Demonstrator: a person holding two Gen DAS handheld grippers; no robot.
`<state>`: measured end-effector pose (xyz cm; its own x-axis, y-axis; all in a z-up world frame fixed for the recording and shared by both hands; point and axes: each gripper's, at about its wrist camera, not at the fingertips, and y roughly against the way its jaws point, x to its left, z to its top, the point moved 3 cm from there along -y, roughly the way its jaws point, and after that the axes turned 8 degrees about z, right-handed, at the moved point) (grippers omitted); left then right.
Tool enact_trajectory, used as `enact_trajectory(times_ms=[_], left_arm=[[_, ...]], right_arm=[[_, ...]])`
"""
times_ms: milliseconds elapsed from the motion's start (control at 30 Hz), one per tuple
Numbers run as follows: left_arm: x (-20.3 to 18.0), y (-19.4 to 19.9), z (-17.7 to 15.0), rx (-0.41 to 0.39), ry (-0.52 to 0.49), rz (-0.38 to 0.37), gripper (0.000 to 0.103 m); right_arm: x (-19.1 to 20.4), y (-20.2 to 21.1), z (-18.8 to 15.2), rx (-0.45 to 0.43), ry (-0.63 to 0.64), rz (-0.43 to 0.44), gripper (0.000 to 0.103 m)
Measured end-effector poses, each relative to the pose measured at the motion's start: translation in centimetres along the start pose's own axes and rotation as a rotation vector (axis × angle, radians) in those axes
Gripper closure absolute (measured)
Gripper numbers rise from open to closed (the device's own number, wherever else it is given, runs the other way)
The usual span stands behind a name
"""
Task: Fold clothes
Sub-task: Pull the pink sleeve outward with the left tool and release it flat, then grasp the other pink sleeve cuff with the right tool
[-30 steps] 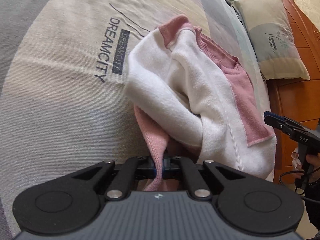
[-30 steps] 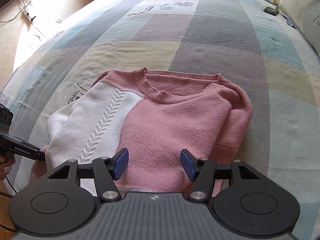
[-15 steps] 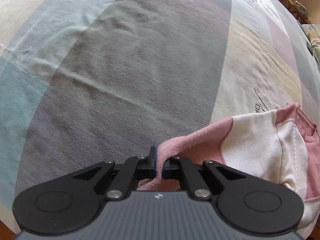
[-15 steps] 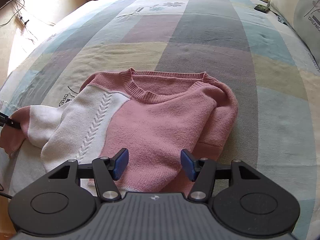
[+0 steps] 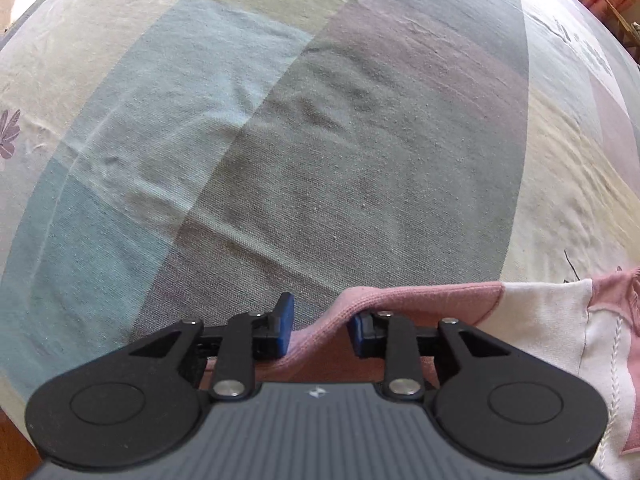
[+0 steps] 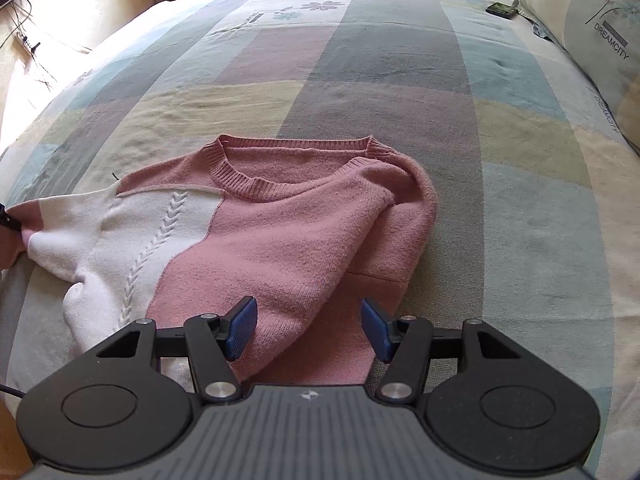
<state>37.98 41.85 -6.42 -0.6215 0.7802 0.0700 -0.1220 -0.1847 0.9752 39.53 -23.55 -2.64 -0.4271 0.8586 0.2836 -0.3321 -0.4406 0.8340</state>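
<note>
Garment: your pink and white knitted sweater with a ribbed round neck (image 6: pixel 288 240) lies front up on the patchwork bedspread of pale blue, grey, beige and mauve squares (image 6: pixel 400 60), near the edge closest to you.
Sleeves: the pink sleeve on the right (image 6: pixel 348 248) is laid diagonally across the chest; the white sleeve with the pink cuff (image 5: pixel 432 296) runs out flat to the left.
Left gripper (image 5: pixel 320 330): your blue pads stand apart with the pink cuff lying between them; no pad presses the cloth, so you hold nothing.
Right gripper (image 6: pixel 310 330): your fingers are spread wide, hovering just above the hem, grasping nothing.
Feel: judge the knit soft, thick and light. It will sag and stretch where lifted, and loose layers may slide over each other. It is not fragile or slippery, though the pads could snag a loop.
Where to hold: take it at the firmer ribbed parts, the cuff, hem or neckband, pinching both layers; a grip on mid-panel would only raise a peak.
Stage: one sleeve folded in and one out fits either a fold under way or a sweater being spread flat; the pictures do not settle which.
Surroundings: a cream pillow printed DREAMCITY (image 6: pixel 592 12) lies well apart at the far right.
</note>
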Motion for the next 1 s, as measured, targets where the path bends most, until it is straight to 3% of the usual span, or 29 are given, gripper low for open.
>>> enact_trajectory(times_ms=[200,267,367,533,633,767,833,933,1000], left_arm=[[3.2,1.9,1.4,-0.072,0.119,0.12,0.071],[2.0,2.6,0.7,-0.09,0.096,0.099,0.071],[-2.3,3.2,-0.7,-0.101,-0.027,0.044,0.064],[-13.1,3.9,-6.9,-0.108,-0.373,-0.087,0.056],[-18.4,4.5,-10.4,-0.128,-0.52,-0.165,0.053],[-23.6,4.6,-13.1,-0.088,-0.591,-0.298,0.049],[-25.8,4.7,-14.3,-0.059,-0.606,-0.371,0.049],[-28.1,4.6,-15.4,-0.037,-0.637,-0.417,0.049],[-29.0,4.4,-15.6,-0.024,-0.65,-0.418,0.049]], right_arm=[[-0.3,0.0,-0.4,-0.008,-0.032,-0.002,0.04],[-0.4,0.0,-0.5,-0.01,-0.043,-0.003,0.04],[-0.3,0.0,-0.8,-0.009,-0.038,-0.022,0.036],[-1.2,0.2,-2.0,-0.002,-0.093,-0.085,0.029],[-2.1,0.5,-3.1,0.016,-0.143,-0.117,0.027],[-3.1,0.6,-5.4,0.053,-0.241,-0.014,0.031],[-3.5,0.6,-6.5,0.069,-0.285,0.039,0.04],[-4.4,0.1,-8.0,0.066,-0.376,0.145,0.049],[-5.4,-0.7,-8.7,0.071,-0.445,0.237,0.049]])
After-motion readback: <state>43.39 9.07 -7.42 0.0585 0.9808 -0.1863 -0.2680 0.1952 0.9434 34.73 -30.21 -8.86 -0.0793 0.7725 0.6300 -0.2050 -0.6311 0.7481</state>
